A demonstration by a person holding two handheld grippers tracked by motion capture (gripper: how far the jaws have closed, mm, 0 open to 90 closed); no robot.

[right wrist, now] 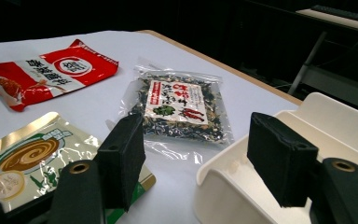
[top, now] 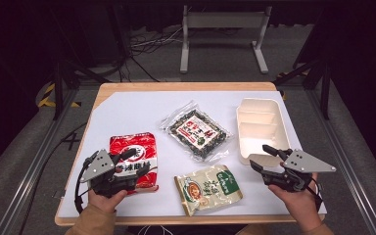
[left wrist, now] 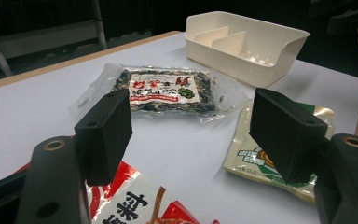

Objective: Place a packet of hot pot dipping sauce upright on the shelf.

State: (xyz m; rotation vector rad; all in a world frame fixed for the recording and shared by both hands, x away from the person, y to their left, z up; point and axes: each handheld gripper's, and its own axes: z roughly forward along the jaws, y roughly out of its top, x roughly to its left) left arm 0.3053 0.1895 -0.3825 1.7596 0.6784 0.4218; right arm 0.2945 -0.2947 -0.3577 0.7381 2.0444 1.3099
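Note:
A red snack packet (top: 133,159) lies at the front left of the white sheet, and my left gripper (top: 134,162) hovers over its near part, open and empty; the same red packet (left wrist: 140,205) shows below its jaws. A clear bag of dark dried mix (top: 196,130) lies in the middle. A gold and green pouch (top: 208,187) lies at the front centre. A cream divided tray (top: 262,128) stands at the right. My right gripper (top: 260,157) is open with nothing in it, at the tray's near end, above its near rim (right wrist: 223,172).
The white sheet (top: 127,117) covers a wooden table (top: 186,86) whose edges drop to a dark floor. A white metal stand (top: 223,36) and cables lie beyond the far edge. Bare sheet lies at the back left.

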